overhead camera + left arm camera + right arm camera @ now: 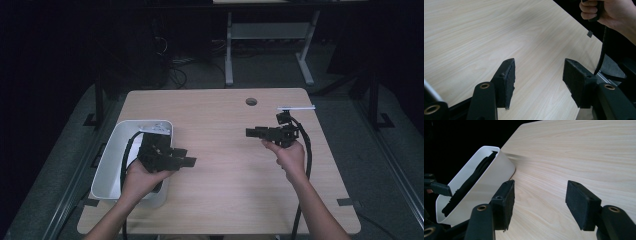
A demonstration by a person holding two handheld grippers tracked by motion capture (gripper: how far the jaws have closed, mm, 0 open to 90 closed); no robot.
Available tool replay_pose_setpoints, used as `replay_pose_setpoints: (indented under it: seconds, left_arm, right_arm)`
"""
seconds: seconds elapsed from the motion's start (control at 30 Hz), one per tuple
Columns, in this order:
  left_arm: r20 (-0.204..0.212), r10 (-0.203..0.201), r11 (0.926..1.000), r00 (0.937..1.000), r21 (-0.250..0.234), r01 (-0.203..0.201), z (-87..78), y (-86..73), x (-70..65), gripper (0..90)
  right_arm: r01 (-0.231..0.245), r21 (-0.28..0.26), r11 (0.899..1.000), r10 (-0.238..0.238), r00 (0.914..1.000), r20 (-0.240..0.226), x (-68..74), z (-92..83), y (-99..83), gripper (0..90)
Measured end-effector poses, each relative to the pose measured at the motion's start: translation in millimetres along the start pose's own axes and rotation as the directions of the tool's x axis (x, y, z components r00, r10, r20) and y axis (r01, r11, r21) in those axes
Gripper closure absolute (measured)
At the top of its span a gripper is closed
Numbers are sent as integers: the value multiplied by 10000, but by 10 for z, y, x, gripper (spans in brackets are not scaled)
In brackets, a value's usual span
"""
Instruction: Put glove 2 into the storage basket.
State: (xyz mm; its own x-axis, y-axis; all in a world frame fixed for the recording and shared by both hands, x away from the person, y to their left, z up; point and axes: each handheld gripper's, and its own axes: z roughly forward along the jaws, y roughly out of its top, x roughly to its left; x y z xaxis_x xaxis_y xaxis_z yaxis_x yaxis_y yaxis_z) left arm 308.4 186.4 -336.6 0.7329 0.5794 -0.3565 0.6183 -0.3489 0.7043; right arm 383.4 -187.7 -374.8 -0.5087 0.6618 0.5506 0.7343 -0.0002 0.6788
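The middle of the wooden table [225, 150] lies bare between the two hands, so a gripper could pass freely there, from the near edge up to the round hole [251, 101] near the far edge. On the left side a white bin [112, 160] takes up the near corner; its walls stand up from the surface and block low travel. Something black lies inside it [467, 185], perhaps a cable, though the view is too dark to be sure. The left gripper [186, 157] hangs above the bin's right rim, jaws apart. The right gripper [252, 132] hovers over the right half, jaws apart, its cable [306, 150] trailing toward the near edge.
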Motion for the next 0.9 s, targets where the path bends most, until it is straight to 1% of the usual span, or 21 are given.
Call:
replay_pose_setpoints:
  seconds: [0.13, 0.2, 0.27, 0.4, 0.9]
  left_arm:
    - [80, 50, 10000, 10000, 46, -51, 45, 11, -26, 427]
    - [99, 53, 10000, 9999, 61, -54, 65, 17, -36, 425]
    - [121, 61, 10000, 9999, 70, -62, 90, 19, -46, 424]
    - [193, 77, 9999, 9998, 120, -79, 138, 23, -63, 423]
    - [413, 59, 9997, 9991, 215, -68, 318, 43, -108, 418]
  right_arm:
    - [-30, -58, 10000, 30, 10000, 37, -39, -36, -31, 401]
    - [-147, 12, 9999, 147, 9999, 58, -54, -63, -46, 401]
    - [-109, -26, 9999, 109, 9999, 93, -81, -88, -64, 401]
    - [-182, -50, 9998, 182, 9997, 135, -116, -131, -98, 400]
    - [-398, -144, 9991, 404, 9984, 400, -280, -314, -215, 400]
